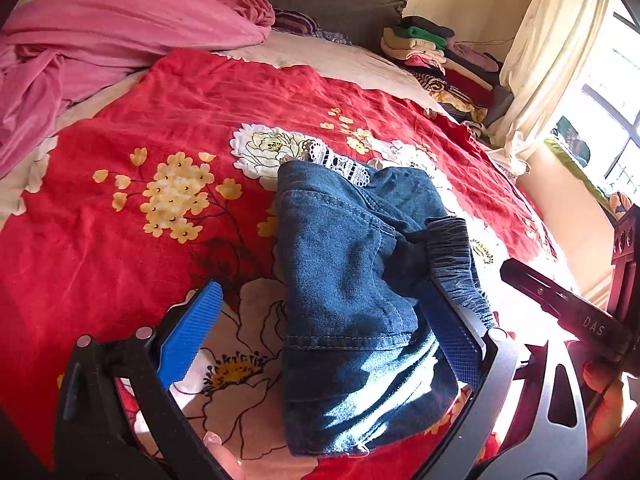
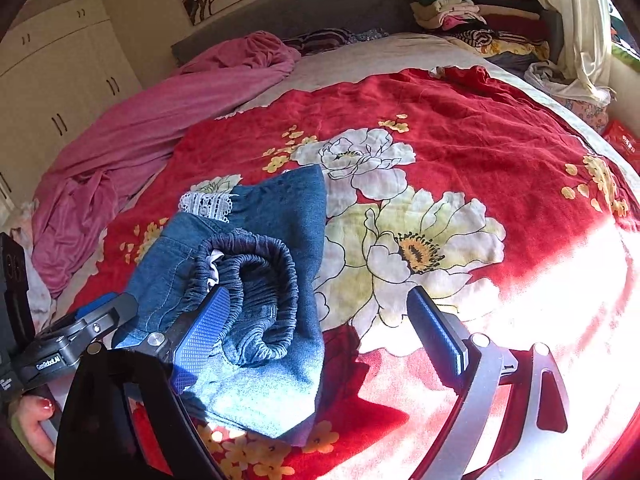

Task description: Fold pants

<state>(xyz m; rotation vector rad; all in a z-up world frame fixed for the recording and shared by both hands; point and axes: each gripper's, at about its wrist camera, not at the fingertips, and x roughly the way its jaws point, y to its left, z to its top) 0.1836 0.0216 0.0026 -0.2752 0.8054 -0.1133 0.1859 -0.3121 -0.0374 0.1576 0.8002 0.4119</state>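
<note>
Blue denim pants [image 1: 344, 248] with a white lace trim [image 1: 340, 164] lie folded in a small bundle on the red flowered bedspread [image 1: 120, 264]. Their elastic waistband [image 2: 260, 264] faces up toward the right wrist camera. My left gripper [image 1: 320, 296] stands open over the bundle. Its left pad is off the cloth and its right pad sits by the waistband. My right gripper [image 2: 320, 294] is also open. Its left finger lies over the pants [image 2: 272, 380] and its right finger is above bare bedspread. Neither grips the cloth. A hand shows behind each gripper.
A crumpled pink sheet [image 1: 100, 40] fills the bed's far left. Stacked folded clothes [image 1: 440, 64] sit at the far right by a cream curtain [image 1: 552, 60] and a window. A grey headboard [image 2: 320, 12] and white cupboards [image 2: 60, 80] lie beyond. Bright sun falls on the bed's right side.
</note>
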